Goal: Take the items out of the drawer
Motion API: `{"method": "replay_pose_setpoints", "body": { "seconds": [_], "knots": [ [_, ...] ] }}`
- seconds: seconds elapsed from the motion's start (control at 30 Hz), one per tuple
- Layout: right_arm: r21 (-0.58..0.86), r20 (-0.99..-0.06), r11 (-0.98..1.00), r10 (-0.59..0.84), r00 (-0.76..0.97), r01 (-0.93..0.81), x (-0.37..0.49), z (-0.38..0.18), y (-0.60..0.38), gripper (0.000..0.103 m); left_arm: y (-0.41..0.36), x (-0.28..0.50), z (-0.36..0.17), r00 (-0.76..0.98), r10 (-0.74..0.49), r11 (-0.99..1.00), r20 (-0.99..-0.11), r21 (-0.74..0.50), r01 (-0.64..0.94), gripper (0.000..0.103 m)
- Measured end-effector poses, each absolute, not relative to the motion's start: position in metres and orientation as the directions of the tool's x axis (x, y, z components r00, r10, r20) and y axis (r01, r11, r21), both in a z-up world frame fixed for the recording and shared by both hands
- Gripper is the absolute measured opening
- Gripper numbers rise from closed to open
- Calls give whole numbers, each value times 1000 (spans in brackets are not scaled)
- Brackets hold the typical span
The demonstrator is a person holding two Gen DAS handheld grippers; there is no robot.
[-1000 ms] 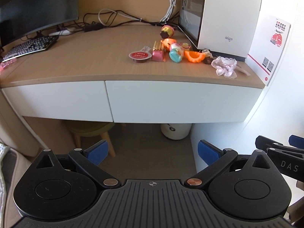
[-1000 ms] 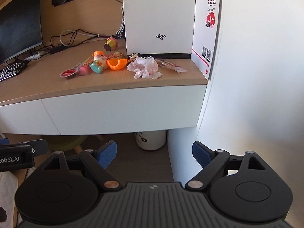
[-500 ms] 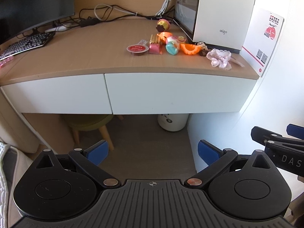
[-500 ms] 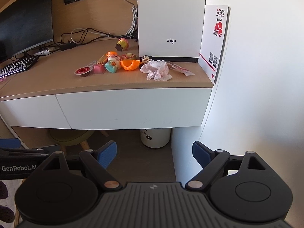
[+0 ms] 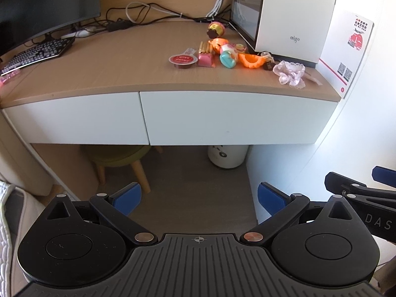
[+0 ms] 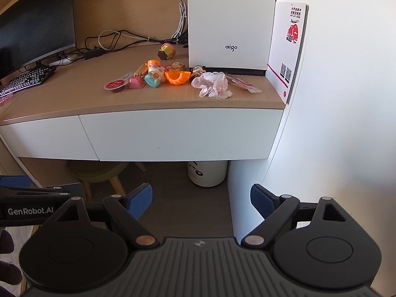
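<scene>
Left wrist view: left hand-held gripper (image 5: 198, 196) is hanging in front of the worktop (image 5: 111, 69), jaws standing wide apart, nothing btwn them. Right hand-held gripper (image 6: 201, 198) is likewise gaping wide w/ nothing held; its tip is showing at the right edge of the left view. Both are sitting well apart from the furniture.

Two white drawer fronts are lying flush under the worktop edge, both shut: right drawer (image 5: 235, 116), left drawer (image 5: 76, 118). Contents cannot be seen.

On top, near the white box marked "aigo" (image 6: 230, 22), a cluster of small items is lying: red-lidded cup (image 6: 115, 85), pink block (image 6: 136, 83), teal toy (image 6: 153, 80), orange shell-shaped piece (image 6: 177, 77), lace cloth (image 6: 212, 84). Items are touching or just beside each other. Card w/ QR codes (image 6: 287, 49) is leaning against the wall at the right end.

Keyboard (image 5: 37, 54) and monitor (image 5: 44, 2) are sitting at far left. Under the worktop: green stool (image 5: 116, 156), white bin (image 5: 227, 154).
</scene>
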State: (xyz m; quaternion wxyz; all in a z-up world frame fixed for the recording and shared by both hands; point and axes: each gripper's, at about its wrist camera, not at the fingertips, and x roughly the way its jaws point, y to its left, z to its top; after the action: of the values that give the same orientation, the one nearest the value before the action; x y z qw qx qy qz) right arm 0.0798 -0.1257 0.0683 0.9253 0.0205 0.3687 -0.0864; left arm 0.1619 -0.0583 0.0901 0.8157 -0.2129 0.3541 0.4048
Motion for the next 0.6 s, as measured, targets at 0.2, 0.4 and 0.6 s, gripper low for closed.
{"method": "replay_pose_setpoints", "body": {
  "seconds": [0.2,0.4,0.6],
  "knots": [
    [-20,-692,984,-140,708,174,79,66,-126,88,-60,164,89,423,507,590,-751,-55,-806,103],
    [-20,-693,983,-143,707,180,79,65,-128,88,-60,164,88,421,507,589,-752,-54,-807,103],
    [-20,-695,984,-142,705,178,79,63,-128,88,-60,165,88,420,508,587,-752,-55,-808,103]
  ]
}}
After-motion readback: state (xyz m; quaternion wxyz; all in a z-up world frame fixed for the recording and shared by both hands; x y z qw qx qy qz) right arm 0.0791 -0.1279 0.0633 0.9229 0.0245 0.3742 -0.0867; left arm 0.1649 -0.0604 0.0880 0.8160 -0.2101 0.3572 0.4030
